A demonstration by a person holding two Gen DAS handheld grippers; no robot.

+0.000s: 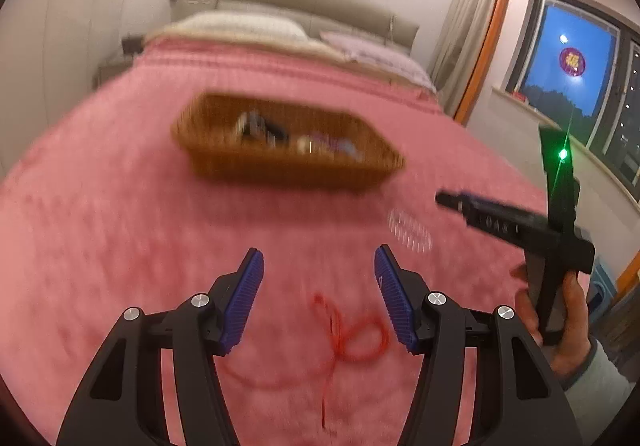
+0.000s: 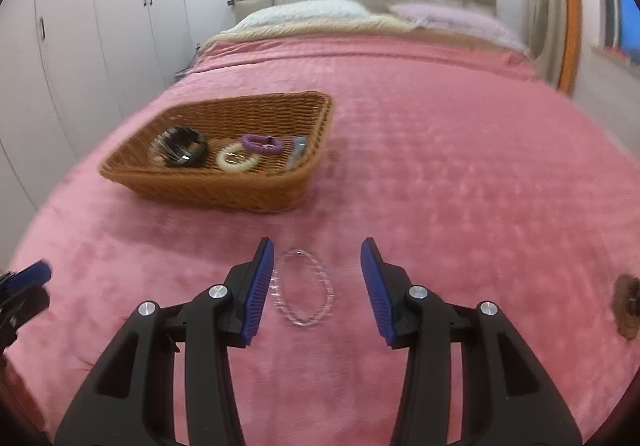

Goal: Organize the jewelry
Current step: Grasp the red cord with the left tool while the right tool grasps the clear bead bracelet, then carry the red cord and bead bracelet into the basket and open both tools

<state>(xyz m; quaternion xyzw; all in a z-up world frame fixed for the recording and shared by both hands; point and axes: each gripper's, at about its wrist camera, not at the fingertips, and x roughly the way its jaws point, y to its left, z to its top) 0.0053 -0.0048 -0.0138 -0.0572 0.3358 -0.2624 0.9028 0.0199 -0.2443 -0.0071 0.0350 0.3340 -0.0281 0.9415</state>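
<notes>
Both claws are held with fingers apart over the pink bed point(image 2: 440, 166): the left claw point(image 1: 319, 298) above a red cord point(image 1: 352, 338), the right claw point(image 2: 317, 288) above a clear bead bracelet point(image 2: 303, 287). The wicker basket point(image 2: 224, 186), at 11 o'clock from the bracelet, is seen holding several bracelets.

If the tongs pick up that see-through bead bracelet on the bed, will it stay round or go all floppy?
Probably floppy: the clear bead bracelet looks like small beads strung in a loop, so it would likely sag into a long dangle. It looks light. The beads seem smooth, so it might slip between the open right tongs, though the soft pink blanket should stop it rolling.
</notes>
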